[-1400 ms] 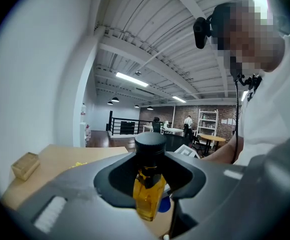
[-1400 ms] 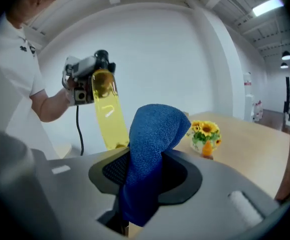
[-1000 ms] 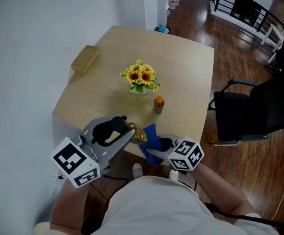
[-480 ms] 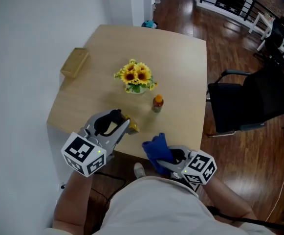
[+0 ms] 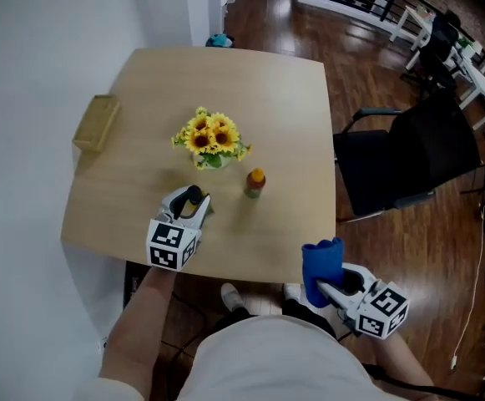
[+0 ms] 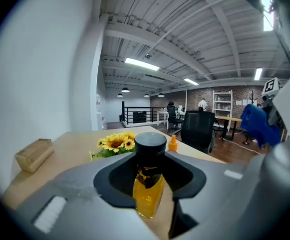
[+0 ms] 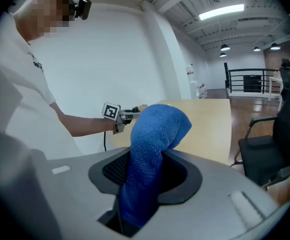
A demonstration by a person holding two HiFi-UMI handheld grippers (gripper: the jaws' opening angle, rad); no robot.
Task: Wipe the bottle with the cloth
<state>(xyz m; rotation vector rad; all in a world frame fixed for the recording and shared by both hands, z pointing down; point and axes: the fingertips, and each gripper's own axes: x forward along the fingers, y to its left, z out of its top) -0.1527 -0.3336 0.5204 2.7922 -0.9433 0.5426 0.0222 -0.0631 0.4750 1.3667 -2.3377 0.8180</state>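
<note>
My left gripper (image 5: 194,209) hangs over the near part of the wooden table (image 5: 292,98), shut on a small bottle (image 6: 148,181) of amber liquid with a black cap. The bottle stands upright between the jaws. My right gripper (image 5: 336,285) is off the table's near right corner, shut on a blue cloth (image 5: 320,266) that sticks up out of its jaws (image 7: 153,149). Cloth and bottle are well apart. In the right gripper view the left gripper (image 7: 123,115) shows far off, on an outstretched arm.
A vase of sunflowers (image 5: 209,137) stands mid-table, with a small orange-capped bottle (image 5: 255,182) just right of it. A wooden box (image 5: 94,123) lies at the table's left edge. A black chair (image 5: 402,162) stands to the right, on the wood floor.
The two grippers have drawn apart. The left one moved forward over the table with the bottle; the right one swung right and back, off the table's edge, with the cloth.
</note>
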